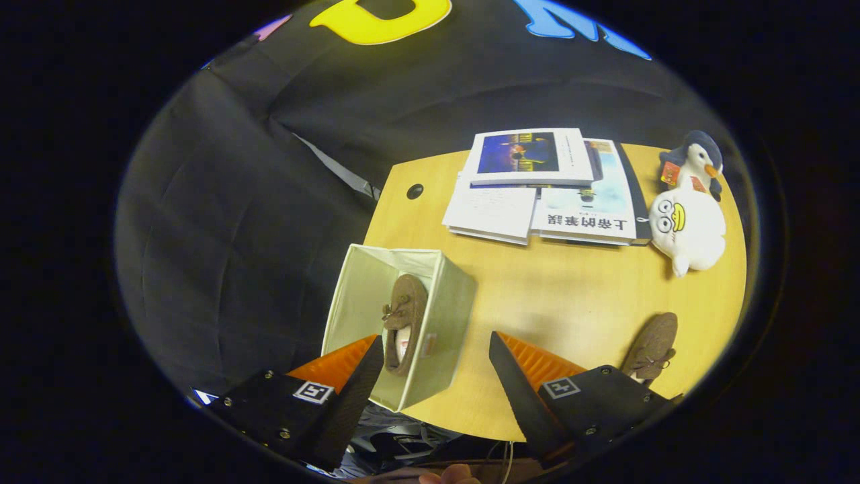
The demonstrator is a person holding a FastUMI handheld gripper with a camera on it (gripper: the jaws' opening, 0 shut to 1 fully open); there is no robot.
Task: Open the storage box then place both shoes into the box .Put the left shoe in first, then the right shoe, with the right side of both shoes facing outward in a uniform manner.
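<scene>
Claw (430, 366) is wide and empty above the pale green fabric storage box (440, 323) with one brown suede moccasin (405, 319) inside; second brown moccasin (652, 346) lies on the wooden surface (557, 296) beside your right finger: light, soft, so pinch across the firmer heel sidewalls.

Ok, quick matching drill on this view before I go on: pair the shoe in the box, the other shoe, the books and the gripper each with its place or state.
Things:
1. brown shoe in box
2. second brown shoe
3. books
4. gripper

Places or states:
A. stacked at the table's far side, beside the plush toys
B. fingers spread, holding nothing
C. inside the open storage box
D. lying on the bare table, just beyond one finger

Pairs: 1-C, 2-D, 3-A, 4-B
</scene>
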